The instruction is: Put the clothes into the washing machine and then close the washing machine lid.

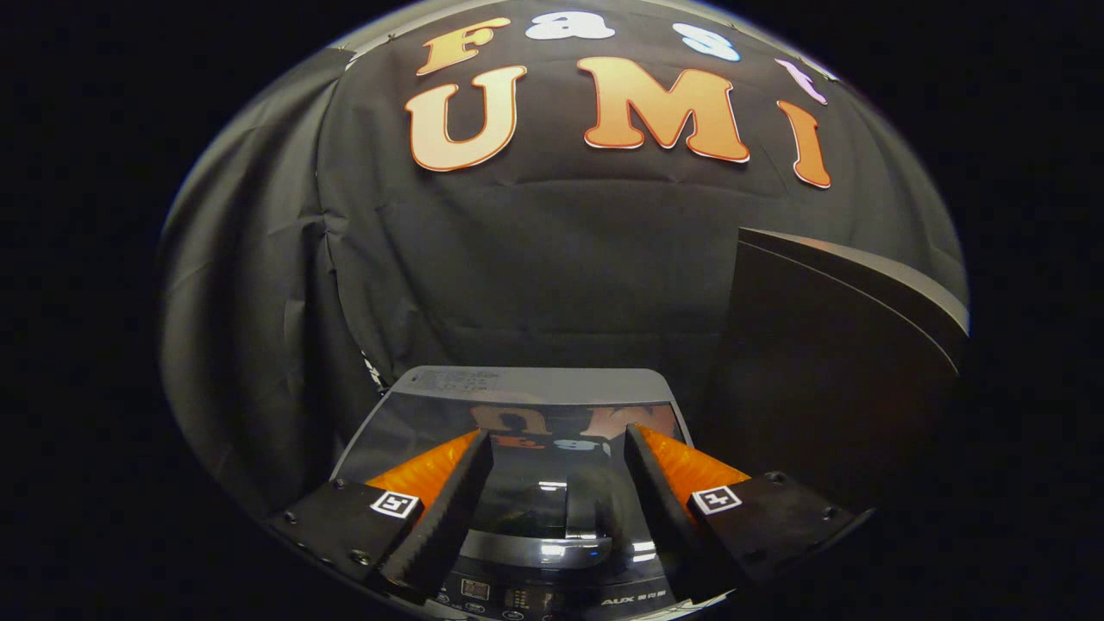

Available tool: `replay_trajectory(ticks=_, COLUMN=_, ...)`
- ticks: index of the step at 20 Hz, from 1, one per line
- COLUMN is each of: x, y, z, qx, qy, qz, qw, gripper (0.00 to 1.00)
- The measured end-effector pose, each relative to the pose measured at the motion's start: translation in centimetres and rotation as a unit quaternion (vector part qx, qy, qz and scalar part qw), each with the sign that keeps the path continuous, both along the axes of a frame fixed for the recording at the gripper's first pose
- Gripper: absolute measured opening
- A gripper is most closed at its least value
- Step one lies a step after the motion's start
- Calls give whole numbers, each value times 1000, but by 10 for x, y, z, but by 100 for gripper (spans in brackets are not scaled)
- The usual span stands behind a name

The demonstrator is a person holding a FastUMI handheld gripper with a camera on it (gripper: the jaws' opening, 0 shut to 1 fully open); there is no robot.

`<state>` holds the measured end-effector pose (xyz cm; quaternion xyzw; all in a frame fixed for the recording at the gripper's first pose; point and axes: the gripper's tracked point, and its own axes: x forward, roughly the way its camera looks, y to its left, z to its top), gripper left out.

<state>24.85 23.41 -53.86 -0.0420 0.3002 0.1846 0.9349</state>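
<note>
A top-loading washing machine (448,379) stands just below and ahead of me against the black cloth wall. Its glossy dark lid (405,427) lies flat and shut, mirroring the wall above. My gripper (556,433) hangs open above the lid with nothing between the fingers (431,470). The lid's grey front edge (535,552) lies between the fingers, close to their bases. Nearer still is the control panel (517,597).
A tall dark panel with a grey upper edge (828,362) rises close by on the right of the machine, higher than the fingers. The black cloth wall (552,259) closes off the back and the left side.
</note>
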Motion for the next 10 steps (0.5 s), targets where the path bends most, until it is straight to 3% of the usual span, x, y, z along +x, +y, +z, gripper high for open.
replay_trajectory(ticks=4, x=-7, y=7, z=23, qx=40, qy=16, qz=0, qw=999, gripper=99)
replay_trajectory(ticks=10, x=-18, y=-21, z=133, qx=91, qy=-48, qz=-9, qw=995, gripper=98)
